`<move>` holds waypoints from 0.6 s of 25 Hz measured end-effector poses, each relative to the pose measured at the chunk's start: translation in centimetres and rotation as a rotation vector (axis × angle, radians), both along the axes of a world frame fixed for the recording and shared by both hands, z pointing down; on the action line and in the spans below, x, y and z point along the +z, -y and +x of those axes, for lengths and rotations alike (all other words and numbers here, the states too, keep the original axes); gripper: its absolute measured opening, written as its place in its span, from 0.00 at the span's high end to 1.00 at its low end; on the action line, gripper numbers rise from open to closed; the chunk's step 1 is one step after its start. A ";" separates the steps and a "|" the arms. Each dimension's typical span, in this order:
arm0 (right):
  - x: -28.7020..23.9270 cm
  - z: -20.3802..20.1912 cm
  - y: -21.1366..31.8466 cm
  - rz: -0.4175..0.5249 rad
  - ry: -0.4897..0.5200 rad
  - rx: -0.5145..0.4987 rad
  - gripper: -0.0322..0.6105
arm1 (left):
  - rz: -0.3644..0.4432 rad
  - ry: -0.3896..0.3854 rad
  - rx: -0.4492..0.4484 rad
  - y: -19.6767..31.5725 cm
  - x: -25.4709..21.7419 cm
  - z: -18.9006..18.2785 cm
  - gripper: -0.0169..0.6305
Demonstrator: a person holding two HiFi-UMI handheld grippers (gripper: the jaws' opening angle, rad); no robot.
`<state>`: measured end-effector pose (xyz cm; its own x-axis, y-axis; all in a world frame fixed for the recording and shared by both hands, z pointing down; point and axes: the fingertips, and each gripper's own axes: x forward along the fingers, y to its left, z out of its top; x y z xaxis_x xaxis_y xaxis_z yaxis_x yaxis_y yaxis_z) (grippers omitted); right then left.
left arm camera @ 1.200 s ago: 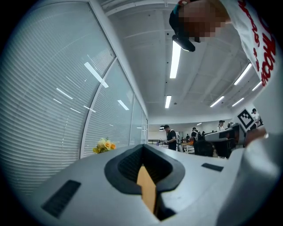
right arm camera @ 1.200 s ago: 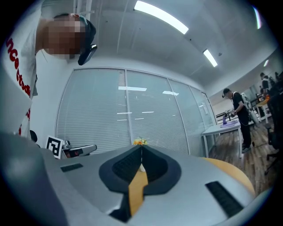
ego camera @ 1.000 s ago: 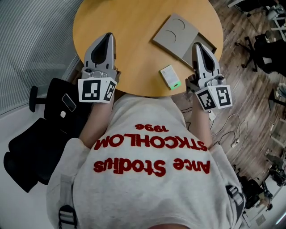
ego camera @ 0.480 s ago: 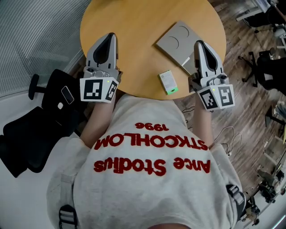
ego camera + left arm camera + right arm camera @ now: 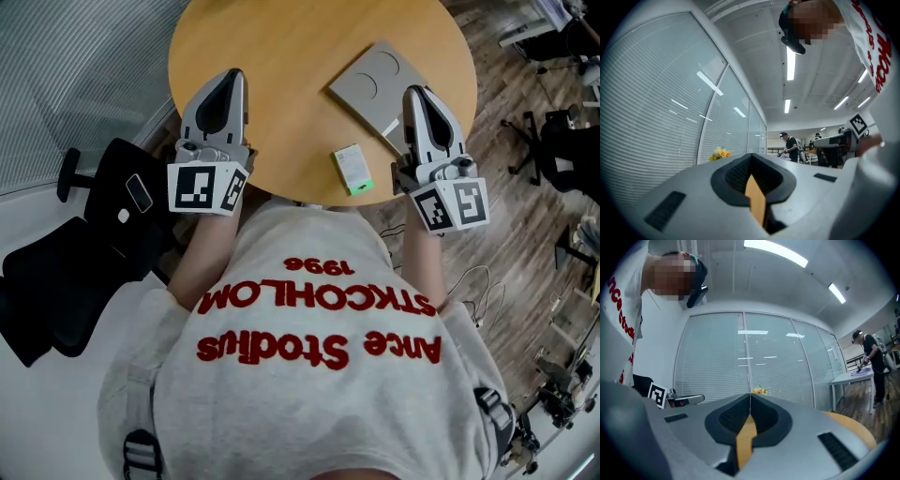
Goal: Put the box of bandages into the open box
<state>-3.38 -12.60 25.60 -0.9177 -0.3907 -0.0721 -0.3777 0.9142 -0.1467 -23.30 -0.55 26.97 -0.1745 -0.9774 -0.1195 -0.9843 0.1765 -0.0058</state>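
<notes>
Readiness seems the reason for the pose: left tongs (image 5: 228, 77) and right tongs (image 5: 415, 94), both closed on nothing, are held at the near edge of the table (image 5: 281, 47). One box of bandages (image 5: 352, 170) lies flat between them, nearer the right, near the one open box (image 5: 375, 80). Two tongs, two boxes.

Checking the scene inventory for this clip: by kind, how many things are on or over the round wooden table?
flat grey cardboard box: 1
small white box with a green end: 1
grey tongs with marker cubes: 2, the left tongs and the right tongs
Total: 4
</notes>
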 end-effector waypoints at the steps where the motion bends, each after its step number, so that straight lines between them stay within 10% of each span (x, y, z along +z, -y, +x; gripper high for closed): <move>1: 0.4 0.0 -0.1 -0.009 -0.009 0.000 0.94 | -0.005 -0.004 0.002 0.0 0.3 0.1 0.96; 15: 11.7 0.0 -2.3 -0.135 -0.225 -0.006 0.94 | -0.142 -0.088 0.049 0.0 8.5 2.0 0.96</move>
